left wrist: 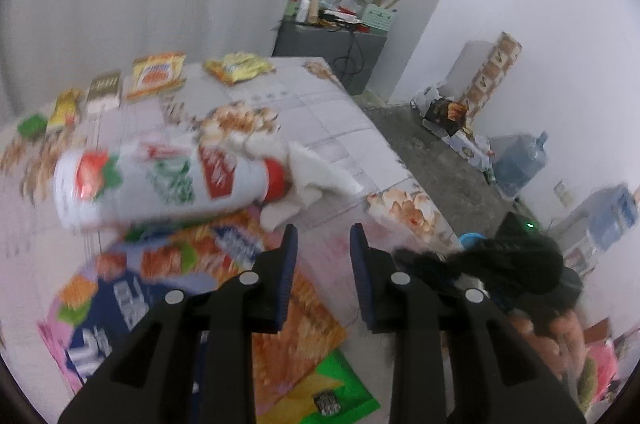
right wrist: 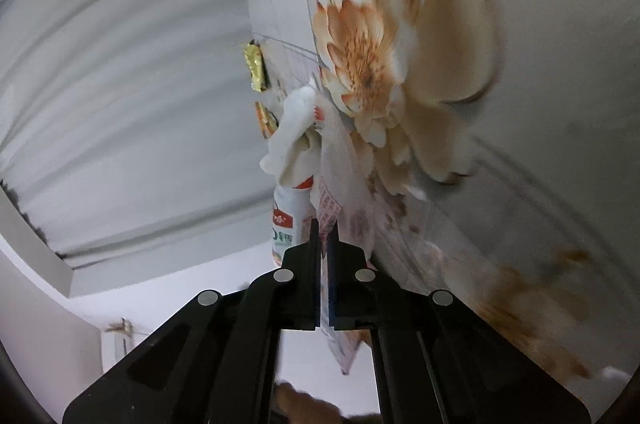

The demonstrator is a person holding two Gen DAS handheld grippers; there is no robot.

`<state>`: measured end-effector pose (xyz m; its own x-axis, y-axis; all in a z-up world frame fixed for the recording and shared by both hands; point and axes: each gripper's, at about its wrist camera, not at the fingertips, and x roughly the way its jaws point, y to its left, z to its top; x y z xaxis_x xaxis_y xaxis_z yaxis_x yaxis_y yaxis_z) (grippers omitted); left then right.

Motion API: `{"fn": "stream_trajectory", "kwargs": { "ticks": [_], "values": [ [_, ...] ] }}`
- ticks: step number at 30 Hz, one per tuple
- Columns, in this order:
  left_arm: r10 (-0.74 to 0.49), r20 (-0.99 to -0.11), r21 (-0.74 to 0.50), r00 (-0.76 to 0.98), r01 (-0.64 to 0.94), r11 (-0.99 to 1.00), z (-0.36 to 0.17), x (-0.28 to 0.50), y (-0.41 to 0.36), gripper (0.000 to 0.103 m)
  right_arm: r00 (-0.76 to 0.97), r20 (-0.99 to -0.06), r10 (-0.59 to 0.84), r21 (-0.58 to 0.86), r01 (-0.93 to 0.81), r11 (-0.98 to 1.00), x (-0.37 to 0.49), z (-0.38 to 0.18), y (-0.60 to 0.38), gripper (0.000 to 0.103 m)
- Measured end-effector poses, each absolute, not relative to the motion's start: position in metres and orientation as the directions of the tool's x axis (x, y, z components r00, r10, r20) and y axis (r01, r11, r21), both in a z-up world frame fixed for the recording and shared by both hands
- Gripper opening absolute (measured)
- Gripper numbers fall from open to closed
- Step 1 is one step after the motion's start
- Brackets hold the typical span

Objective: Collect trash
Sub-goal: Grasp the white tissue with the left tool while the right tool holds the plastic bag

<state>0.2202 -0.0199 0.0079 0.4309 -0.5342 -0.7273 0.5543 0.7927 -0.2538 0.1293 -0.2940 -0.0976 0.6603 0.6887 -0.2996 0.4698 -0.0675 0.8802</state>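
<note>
A white bottle (left wrist: 160, 180) with a red cap lies on its side on the flower-print table (left wrist: 340, 112), and a crumpled white tissue (left wrist: 312, 176) rests against the cap. Under the bottle lie flat colourful wrappers (left wrist: 168, 264). My left gripper (left wrist: 324, 236) hovers just in front of them, open, with only bare table between its blue pads. The right wrist view is rolled sideways. There my right gripper (right wrist: 324, 224) is shut on a thin, pale wrapper with red print (right wrist: 332, 204), which runs on behind the fingers. Beyond it are the bottle (right wrist: 288, 216) and the tissue (right wrist: 292, 140).
Several snack packets (left wrist: 158, 74) line the table's far edge, one of them a gold packet (right wrist: 256, 66). A green and yellow packet (left wrist: 332, 384) lies near me. A dark blurred shape (left wrist: 512, 256) sits at the table's right corner. Water jugs (left wrist: 520, 160) and boxes stand on the floor.
</note>
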Motion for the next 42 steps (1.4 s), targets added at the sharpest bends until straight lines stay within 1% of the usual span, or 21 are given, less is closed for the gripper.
{"fn": "stream_trajectory", "kwargs": {
  "ticks": [1, 2, 7, 8, 11, 14, 15, 17, 19, 21, 23, 24, 26, 27, 29, 32, 36, 42],
  "values": [
    [-0.522, -0.734, -0.22, 0.435, 0.575, 0.788, 0.01, 0.223, -0.03, 0.027, 0.66, -0.301, 0.688, 0.885, 0.463, -0.057, 0.125, -0.096, -0.298, 0.001],
    [-0.51, -0.743, -0.185, 0.434, 0.599, 0.779, 0.011, 0.227, -0.04, 0.033, 0.659, -0.3, 0.69, 0.89, 0.454, -0.047, 0.12, -0.094, -0.301, 0.001],
    [-0.414, -0.789, -0.011, 0.454, 0.664, 0.748, 0.004, 0.251, -0.09, 0.054, 0.666, -0.302, 0.682, 0.909, 0.416, -0.004, 0.096, -0.084, -0.32, 0.001],
    [-0.383, -0.803, 0.036, 0.457, 0.678, 0.734, -0.001, 0.258, -0.103, 0.055, 0.666, -0.297, 0.684, 0.913, 0.408, -0.001, 0.093, -0.083, -0.322, 0.001],
    [-0.27, -0.83, 0.182, 0.489, 0.694, 0.697, -0.021, 0.273, -0.134, 0.055, 0.667, -0.289, 0.687, 0.919, 0.395, 0.002, 0.086, -0.083, -0.328, 0.001],
    [-0.171, -0.849, 0.287, 0.499, 0.709, 0.644, -0.041, 0.283, -0.157, 0.055, 0.668, -0.28, 0.689, 0.925, 0.379, 0.009, 0.084, -0.082, -0.331, 0.001],
    [-0.139, -0.852, 0.322, 0.505, 0.715, 0.62, -0.048, 0.286, -0.166, 0.054, 0.668, -0.277, 0.691, 0.928, 0.371, 0.014, 0.084, -0.081, -0.333, 0.001],
    [-0.093, -0.859, 0.365, 0.504, 0.728, 0.58, -0.058, 0.29, -0.175, 0.048, 0.666, -0.269, 0.696, 0.933, 0.36, 0.016, 0.084, -0.081, -0.333, 0.001],
    [-0.058, -0.866, 0.387, 0.496, 0.74, 0.55, -0.068, 0.294, -0.18, 0.045, 0.663, -0.253, 0.705, 0.936, 0.351, 0.007, 0.083, -0.083, -0.332, 0.001],
    [-0.053, -0.862, 0.402, 0.505, 0.743, 0.534, -0.069, 0.295, -0.184, 0.045, 0.658, -0.244, 0.712, 0.938, 0.348, 0.0, 0.082, -0.085, -0.333, 0.001],
    [-0.049, -0.869, 0.399, 0.492, 0.756, 0.518, -0.069, 0.297, -0.186, 0.037, 0.658, -0.239, 0.714, 0.939, 0.344, -0.004, 0.081, -0.087, -0.333, 0.001],
    [-0.052, -0.872, 0.395, 0.487, 0.761, 0.515, -0.069, 0.296, -0.186, 0.036, 0.66, -0.233, 0.714, 0.94, 0.341, -0.008, 0.08, -0.087, -0.335, 0.001],
    [-0.06, -0.876, 0.385, 0.478, 0.77, 0.509, -0.07, 0.293, -0.189, 0.025, 0.664, -0.223, 0.714, 0.943, 0.333, -0.016, 0.078, -0.089, -0.339, 0.001],
    [-0.067, -0.879, 0.379, 0.473, 0.775, 0.506, -0.07, 0.292, -0.188, 0.022, 0.666, -0.219, 0.714, 0.944, 0.33, -0.018, 0.077, -0.089, -0.34, 0.001],
    [-0.074, -0.879, 0.379, 0.472, 0.782, 0.495, -0.071, 0.288, -0.191, 0.012, 0.668, -0.216, 0.712, 0.946, 0.325, -0.017, 0.076, -0.089, -0.343, 0.001],
    [-0.073, -0.868, 0.4, 0.491, 0.779, 0.483, -0.071, 0.285, -0.191, 0.006, 0.671, -0.212, 0.71, 0.949, 0.315, -0.015, 0.068, -0.085, -0.356, 0.001],
    [-0.084, -0.862, 0.402, 0.5, 0.775, 0.488, -0.063, 0.284, -0.189, 0.004, 0.681, -0.195, 0.706, 0.955, 0.296, -0.021, 0.067, -0.079, -0.353, 0.001],
    [-0.162, -0.811, 0.406, 0.562, 0.74, 0.536, -0.016, 0.275, -0.183, 0.004, 0.69, -0.166, 0.705, 0.964, 0.265, -0.033, 0.063, -0.073, -0.358, 0.001]
  ]
}}
